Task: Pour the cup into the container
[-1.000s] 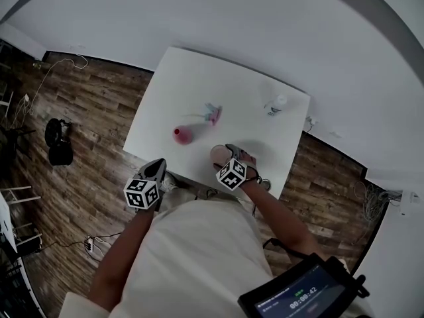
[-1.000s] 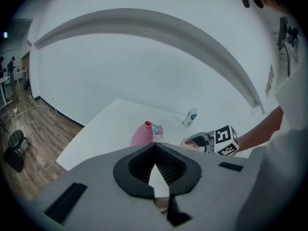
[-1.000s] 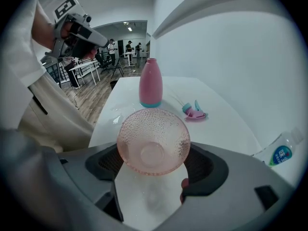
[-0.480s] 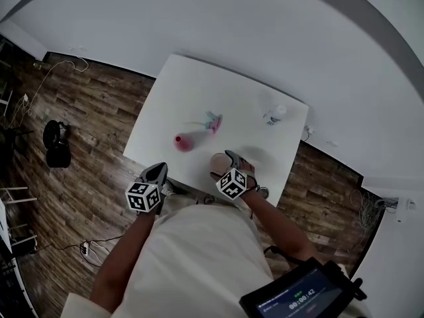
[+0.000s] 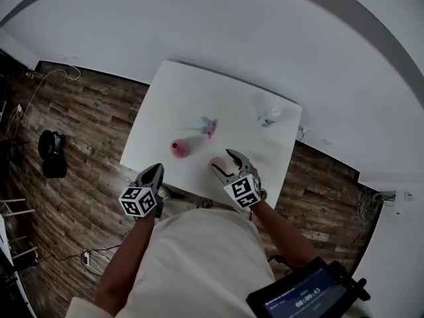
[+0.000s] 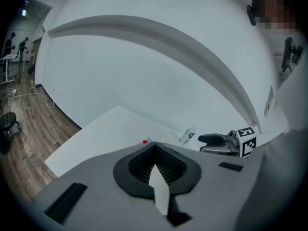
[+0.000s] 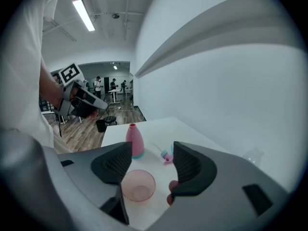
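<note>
Currently right tongs [image 7: 151,163], jaws apart though just narrowing, grip nothing above pink bowl [image 7: 137,185]; bottle [image 7: 134,139] at its twelve o'clock. Left tongs [image 6: 156,170] shut, empty.

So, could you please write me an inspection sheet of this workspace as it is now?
Surface: white table, mostly bare.
Job's things: pink bowl on the table; pink bottle upright behind it.
Clutter: small pink-and-blue item; clear bottle near the far corner.
Grippers: right hand-held gripper above the bowl, jaws apart, just been closing, gripping nothing; left hand-held gripper jaws together, empty.
Cables: loose cables on the floor.
Surroundings: wooden floor, white wall, black stool.
</note>
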Demonstrator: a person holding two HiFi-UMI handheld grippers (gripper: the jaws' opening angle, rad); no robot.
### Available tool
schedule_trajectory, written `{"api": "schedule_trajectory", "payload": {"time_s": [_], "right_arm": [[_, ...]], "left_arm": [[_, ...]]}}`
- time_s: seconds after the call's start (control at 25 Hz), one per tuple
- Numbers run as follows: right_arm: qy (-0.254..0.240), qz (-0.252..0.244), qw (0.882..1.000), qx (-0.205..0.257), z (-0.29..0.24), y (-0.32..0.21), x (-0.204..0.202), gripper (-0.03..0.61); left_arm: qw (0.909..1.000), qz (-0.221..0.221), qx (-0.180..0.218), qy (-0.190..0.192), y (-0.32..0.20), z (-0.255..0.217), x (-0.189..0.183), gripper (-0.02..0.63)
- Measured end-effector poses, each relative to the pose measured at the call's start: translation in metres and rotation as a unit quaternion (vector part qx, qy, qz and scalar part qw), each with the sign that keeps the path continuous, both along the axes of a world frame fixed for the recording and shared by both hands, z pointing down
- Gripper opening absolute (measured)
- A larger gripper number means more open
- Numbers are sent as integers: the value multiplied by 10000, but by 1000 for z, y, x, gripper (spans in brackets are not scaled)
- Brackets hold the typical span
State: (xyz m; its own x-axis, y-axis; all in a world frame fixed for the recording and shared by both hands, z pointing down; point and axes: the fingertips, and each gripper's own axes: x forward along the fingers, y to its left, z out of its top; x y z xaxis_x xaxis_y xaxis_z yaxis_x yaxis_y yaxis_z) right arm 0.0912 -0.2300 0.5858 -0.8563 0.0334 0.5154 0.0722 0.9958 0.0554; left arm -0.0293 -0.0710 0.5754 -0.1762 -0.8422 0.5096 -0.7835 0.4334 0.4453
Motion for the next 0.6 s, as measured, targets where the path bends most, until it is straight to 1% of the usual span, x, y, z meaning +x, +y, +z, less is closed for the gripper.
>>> {"api": "schedule_trajectory", "payload": {"time_s": [0.04, 0.12, 0.28, 0.44, 0.6], "right_arm": [[-111, 81, 9999, -5, -11, -2, 1, 253], [-304, 239, 9993, 20, -33, -4, 1, 205], [-603, 550, 9966, 134, -68, -8, -4, 195], [-779, 843, 9931, 254, -91, -7, -10, 175], [-874, 1158, 9884, 441, -108, 30, -26, 170]], "left_arm": [[10000, 35, 66, -7, -2, -5, -1, 11], [9997, 138, 181, -63, -7, -14, -2, 11], [9982, 424, 352, -229, -15, -27, -2, 11], [9949, 841, 448, -336, -20, -34, -3, 11], [9897, 1245, 546, -439, 13, -43, -27, 11]]}}
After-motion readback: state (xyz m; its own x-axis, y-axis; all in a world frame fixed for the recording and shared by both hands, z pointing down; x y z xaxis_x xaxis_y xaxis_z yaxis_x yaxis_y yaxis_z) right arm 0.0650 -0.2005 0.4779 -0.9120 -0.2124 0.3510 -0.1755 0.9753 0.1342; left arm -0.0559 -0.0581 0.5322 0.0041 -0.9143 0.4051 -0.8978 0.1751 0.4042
